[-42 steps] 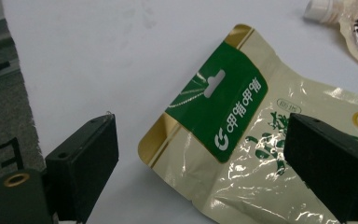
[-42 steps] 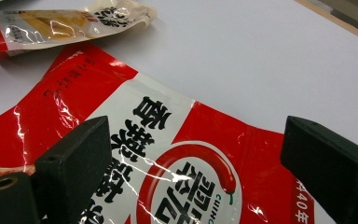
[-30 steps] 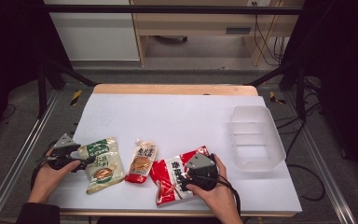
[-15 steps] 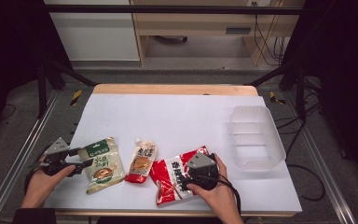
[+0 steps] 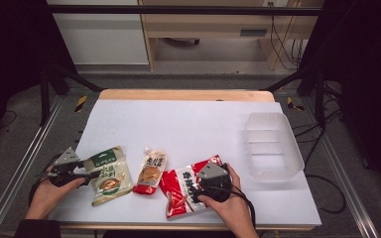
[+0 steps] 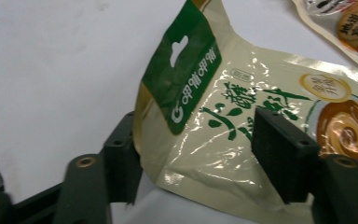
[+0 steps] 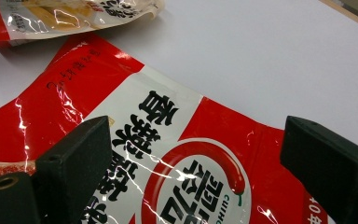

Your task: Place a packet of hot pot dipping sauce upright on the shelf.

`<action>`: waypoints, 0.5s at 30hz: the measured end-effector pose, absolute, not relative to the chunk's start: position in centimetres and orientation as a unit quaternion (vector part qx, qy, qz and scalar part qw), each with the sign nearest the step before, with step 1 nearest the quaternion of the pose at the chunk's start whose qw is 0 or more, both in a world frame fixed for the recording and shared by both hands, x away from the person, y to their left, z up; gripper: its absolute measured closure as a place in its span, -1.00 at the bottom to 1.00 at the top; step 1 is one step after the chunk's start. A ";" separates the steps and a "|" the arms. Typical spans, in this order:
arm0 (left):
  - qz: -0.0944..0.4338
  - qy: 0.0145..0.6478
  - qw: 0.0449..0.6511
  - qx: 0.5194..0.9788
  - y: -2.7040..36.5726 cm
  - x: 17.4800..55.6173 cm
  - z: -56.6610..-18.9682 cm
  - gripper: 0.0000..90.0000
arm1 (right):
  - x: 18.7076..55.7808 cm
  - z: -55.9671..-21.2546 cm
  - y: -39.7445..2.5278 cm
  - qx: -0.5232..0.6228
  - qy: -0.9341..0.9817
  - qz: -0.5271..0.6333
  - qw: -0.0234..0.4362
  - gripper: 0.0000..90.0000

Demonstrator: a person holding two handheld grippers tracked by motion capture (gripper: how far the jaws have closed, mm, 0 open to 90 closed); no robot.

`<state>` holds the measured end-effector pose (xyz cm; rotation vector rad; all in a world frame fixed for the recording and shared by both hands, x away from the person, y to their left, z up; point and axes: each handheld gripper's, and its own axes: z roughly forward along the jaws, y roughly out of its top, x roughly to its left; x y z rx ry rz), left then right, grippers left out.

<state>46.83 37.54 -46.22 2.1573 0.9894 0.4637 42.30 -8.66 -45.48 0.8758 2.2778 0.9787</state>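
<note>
Nearest the person, the right tool (image 5: 198, 184) hovers over the red packet (image 5: 182, 191) at the front of the surface (image 5: 188, 124), jaws spread wide above its printed face and gripping nothing. To the left, the left tool (image 5: 93, 173) has its jaws apart on either side of the green packet (image 5: 110, 174), whose top edge lies between them, unpinched. A small orange sachet (image 5: 150, 171) lies between the two packets. Farther right sits a clear tray (image 5: 273, 148).
</note>
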 end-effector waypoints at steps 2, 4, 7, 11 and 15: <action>0.181 0.385 0.354 0.833 37.6 46.9 -46.2 -0.07 | 42.3 -45.5 -8.6 0.321 0.838 0.360 0.253 -0.78; 0.188 0.391 0.352 0.830 37.7 47.0 -46.2 0.13 | 42.3 -45.5 -8.6 0.320 0.840 0.359 0.253 -0.78; 0.196 0.400 0.344 0.827 37.7 47.1 -46.1 0.31 | 42.3 -45.5 -8.5 0.317 0.842 0.357 0.253 -0.78; 0.205 0.407 0.339 0.823 37.7 47.2 -46.0 0.54 | 42.3 -45.5 -8.5 0.316 0.842 0.357 0.253 -0.78; 0.205 0.414 0.338 0.820 38.0 47.3 -45.9 0.86 | 42.3 -45.5 -8.5 0.315 0.842 0.356 0.253 -0.78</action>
